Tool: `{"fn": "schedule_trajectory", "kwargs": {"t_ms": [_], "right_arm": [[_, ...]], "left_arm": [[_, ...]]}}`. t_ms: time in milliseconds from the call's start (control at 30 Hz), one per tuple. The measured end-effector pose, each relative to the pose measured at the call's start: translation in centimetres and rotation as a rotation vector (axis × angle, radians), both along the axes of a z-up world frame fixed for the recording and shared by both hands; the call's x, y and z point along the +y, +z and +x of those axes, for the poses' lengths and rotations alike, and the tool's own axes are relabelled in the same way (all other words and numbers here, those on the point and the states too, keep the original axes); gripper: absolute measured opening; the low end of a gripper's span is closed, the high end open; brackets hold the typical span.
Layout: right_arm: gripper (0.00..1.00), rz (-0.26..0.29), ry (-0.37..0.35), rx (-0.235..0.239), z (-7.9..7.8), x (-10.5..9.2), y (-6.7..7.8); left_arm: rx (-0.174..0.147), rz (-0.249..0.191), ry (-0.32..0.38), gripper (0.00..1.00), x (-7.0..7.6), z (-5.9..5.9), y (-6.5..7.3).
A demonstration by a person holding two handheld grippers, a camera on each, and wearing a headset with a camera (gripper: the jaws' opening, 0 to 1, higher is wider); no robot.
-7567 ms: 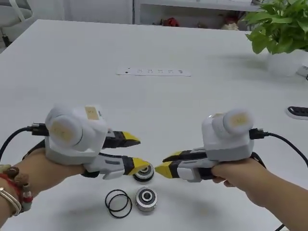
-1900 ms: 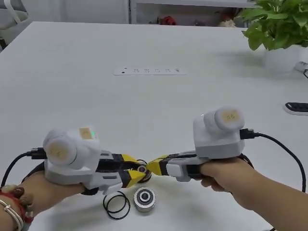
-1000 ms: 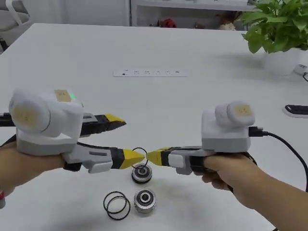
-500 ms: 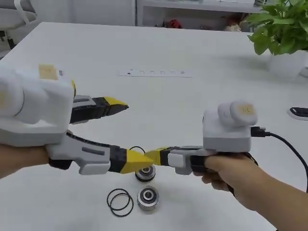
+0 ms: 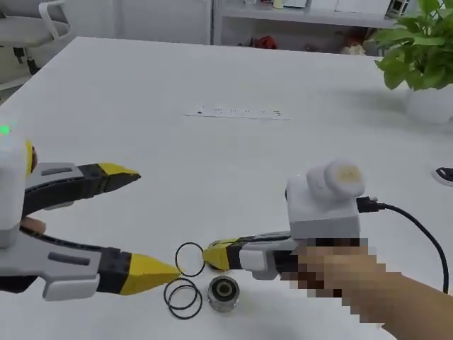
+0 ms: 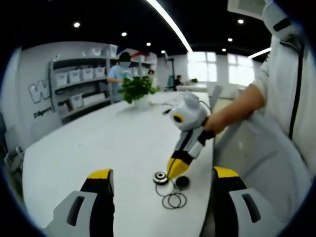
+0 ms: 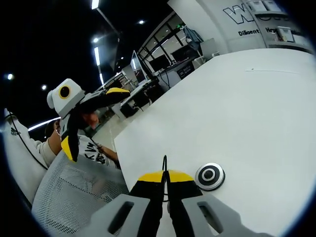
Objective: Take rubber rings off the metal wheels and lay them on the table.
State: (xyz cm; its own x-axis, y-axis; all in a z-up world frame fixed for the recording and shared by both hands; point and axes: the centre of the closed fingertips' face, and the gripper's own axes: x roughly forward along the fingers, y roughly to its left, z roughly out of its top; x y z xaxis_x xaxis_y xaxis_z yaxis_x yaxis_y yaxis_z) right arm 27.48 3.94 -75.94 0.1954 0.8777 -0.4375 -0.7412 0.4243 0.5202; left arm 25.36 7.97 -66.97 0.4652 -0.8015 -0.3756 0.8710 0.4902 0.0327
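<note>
we hold the right gripper [image 5: 212,256] pinched shut on a freed rubber ring [image 5: 190,259] just above the table's [image 5: 212,156] near edge, beside the metal wheel [image 5: 224,290] and two laid rings [image 5: 182,297], while the left gripper [image 5: 157,224] hangs wide open, clear of the work.

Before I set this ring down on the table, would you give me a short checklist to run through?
1. Hold of the right gripper on the rubber ring: ok, tips shut on it.
2. Held ring free of the metal wheel: ok, apart from it.
3. The left gripper out of the way: ok, open and off to the side.
4. Bare table beside the two laid rings: ok.
5. Any ring left on that wheel: cannot tell.
</note>
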Motion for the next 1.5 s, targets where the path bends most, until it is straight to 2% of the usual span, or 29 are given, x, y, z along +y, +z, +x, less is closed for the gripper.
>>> {"fn": "schedule_trajectory", "kwargs": {"t_ms": [67,200,367,533,600,700,800,1033,1233,1500], "right_arm": [[0.00,-0.003,0.018,0.013,-0.4,0.2,-0.2],[0.00,-0.034,0.060,0.045,-1.5,0.3,-1.3],[0.00,-0.067,0.099,0.039,-2.4,0.5,-1.9],[0.00,-0.100,0.091,0.014,-2.0,0.1,-2.5],[0.00,-0.138,0.063,-0.019,-1.2,-0.5,-2.9],[0.00,-0.159,0.042,-0.035,-0.7,-0.9,-3.3],[0.03,-0.159,0.033,-0.027,-0.6,-1.0,-3.4],[0.08,-0.171,0.037,-0.053,-0.5,-1.0,-3.4],[0.07,-0.165,0.018,-0.038,-0.2,-1.2,-3.4],[0.07,-0.163,-0.002,-0.043,0.3,-1.5,-3.2]], "left_arm": [[0.006,-0.001,0.021,0.83,0.7,-0.3,-0.4],[0.041,-0.011,0.068,0.83,1.9,-0.8,-1.5],[0.061,-0.003,0.097,0.83,2.8,-1.3,-2.4],[0.083,0.000,0.124,0.83,3.6,-1.7,-3.3],[0.087,0.000,0.128,0.83,3.7,-1.8,-3.4],[0.093,0.003,0.134,0.83,3.8,-1.8,-3.6],[0.096,0.007,0.136,0.82,3.8,-1.8,-3.7],[0.100,0.024,0.134,0.82,3.7,-2.0,-4.1],[0.105,0.032,0.134,0.82,3.8,-2.1,-4.4],[0.105,0.039,0.125,0.81,3.7,-2.1,-4.5]]}}
